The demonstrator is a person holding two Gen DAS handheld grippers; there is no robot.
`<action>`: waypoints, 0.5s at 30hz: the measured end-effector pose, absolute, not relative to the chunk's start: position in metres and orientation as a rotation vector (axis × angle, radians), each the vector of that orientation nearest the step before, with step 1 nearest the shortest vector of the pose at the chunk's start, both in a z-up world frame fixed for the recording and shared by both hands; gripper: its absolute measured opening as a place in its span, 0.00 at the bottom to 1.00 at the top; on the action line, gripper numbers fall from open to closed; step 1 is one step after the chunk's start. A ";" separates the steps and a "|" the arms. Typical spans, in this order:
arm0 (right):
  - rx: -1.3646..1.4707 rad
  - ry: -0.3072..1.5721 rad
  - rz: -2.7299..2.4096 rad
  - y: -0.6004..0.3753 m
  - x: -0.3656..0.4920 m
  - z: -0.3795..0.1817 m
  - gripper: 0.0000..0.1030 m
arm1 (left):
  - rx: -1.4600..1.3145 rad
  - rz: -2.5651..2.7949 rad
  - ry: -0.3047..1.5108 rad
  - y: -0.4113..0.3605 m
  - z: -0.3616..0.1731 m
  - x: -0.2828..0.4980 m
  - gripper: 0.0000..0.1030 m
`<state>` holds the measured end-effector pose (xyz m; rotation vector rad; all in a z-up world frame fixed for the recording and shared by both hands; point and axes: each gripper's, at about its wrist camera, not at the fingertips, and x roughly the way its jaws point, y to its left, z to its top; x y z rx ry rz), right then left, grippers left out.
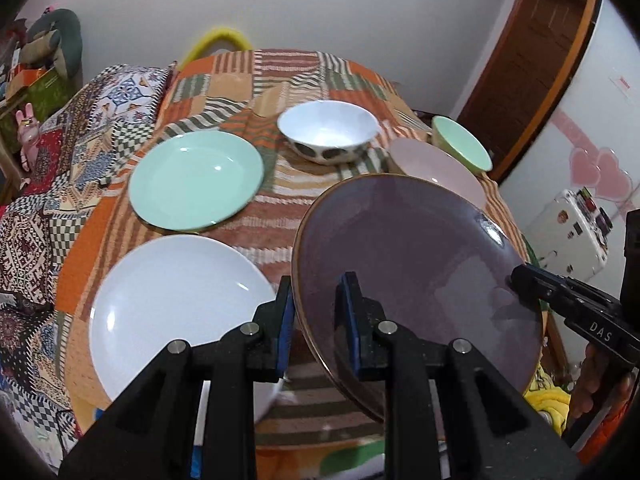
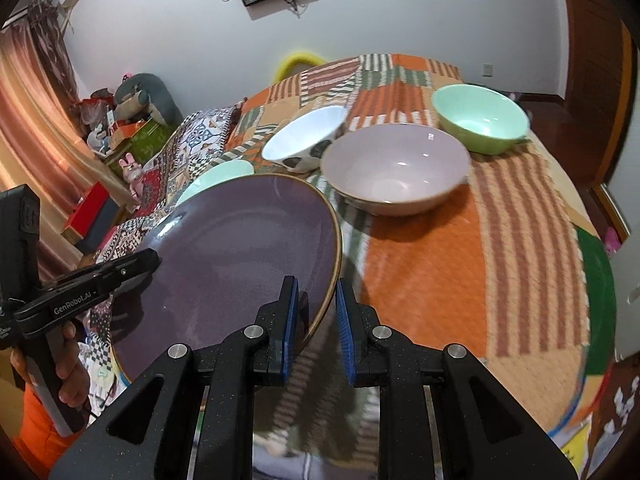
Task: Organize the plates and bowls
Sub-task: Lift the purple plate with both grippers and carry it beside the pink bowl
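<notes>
1. My left gripper [image 1: 316, 320] has its two fingers on each side of the purple plate's [image 1: 416, 264] rim. One blue pad is under the plate and one is on top, so it is pinching the plate.
2. My right gripper [image 2: 317, 320] has the other side of the purple plate's rim between its fingers. I cannot tell if the pads touch the rim or only sit beside it.
3. The purple plate is tilted and held up above the cloth [image 2: 460, 264].
4. The white plate [image 1: 176, 304] lies flat just left of the purple plate.
5. The green plate [image 1: 196, 178] lies behind the white plate, far from the purple plate's near edge.
6. The spotted bowl [image 1: 328, 132] stands behind the purple plate.
7. The pink bowl [image 2: 394, 168] is right behind the purple plate, partly hidden by it in the left view.
8. The green bowl [image 2: 478, 118] stands just behind the pink bowl, to its right.
</notes>
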<state>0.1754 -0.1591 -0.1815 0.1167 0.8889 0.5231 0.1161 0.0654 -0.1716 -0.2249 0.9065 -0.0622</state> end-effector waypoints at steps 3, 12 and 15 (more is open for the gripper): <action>0.121 0.890 0.508 -0.169 0.172 -0.185 0.17 | -0.216 -0.069 0.919 0.053 -0.176 0.114 0.22; 0.173 0.936 0.475 -0.193 0.173 -0.212 0.17 | -0.156 -0.092 0.965 0.026 -0.194 0.121 0.22; 0.166 0.952 0.454 -0.196 0.174 -0.220 0.17 | -0.166 -0.102 0.998 0.023 -0.208 0.129 0.22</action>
